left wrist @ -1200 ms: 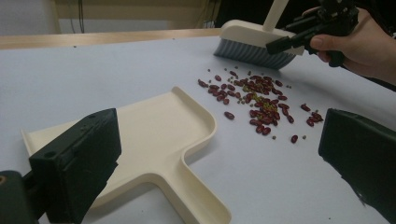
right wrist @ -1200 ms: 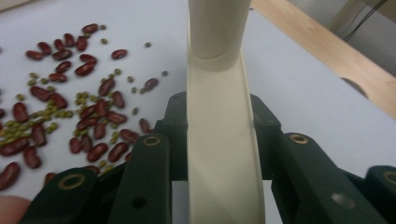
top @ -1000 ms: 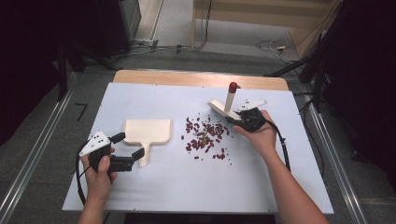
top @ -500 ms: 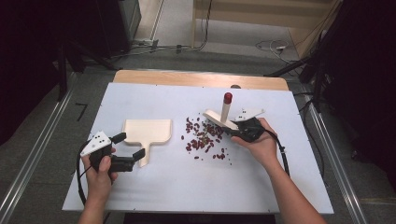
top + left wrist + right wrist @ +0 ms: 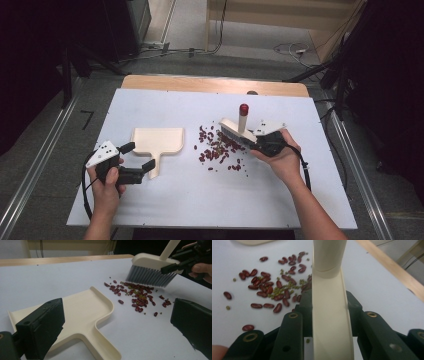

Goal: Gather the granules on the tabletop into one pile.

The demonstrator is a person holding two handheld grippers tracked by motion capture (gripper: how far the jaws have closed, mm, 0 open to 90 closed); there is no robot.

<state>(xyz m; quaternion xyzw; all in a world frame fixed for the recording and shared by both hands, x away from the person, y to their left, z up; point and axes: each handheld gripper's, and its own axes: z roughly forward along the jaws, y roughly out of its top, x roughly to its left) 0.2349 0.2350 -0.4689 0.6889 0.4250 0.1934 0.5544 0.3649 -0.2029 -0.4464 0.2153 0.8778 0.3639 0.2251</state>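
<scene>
while right tool (image 5: pixel 254 141) clamps cream plastic brush (image 5: pixel 235 131) | left tool (image 5: pixel 137 160) open | glossy red beans (image 5: pixel 218 150)

A cream plastic dustpan (image 5: pixel 157 141) lies on the white table top (image 5: pixel 165 200), whose far edge is light wood. The small hand brush (image 5: pixel 235 131) has a cream back, grey bristles and a cream handle with a red cap. The scattered beans (image 5: pixel 218 150) are dark red, mixed with a few small green ones. Both grippers' jaws are black.
</scene>
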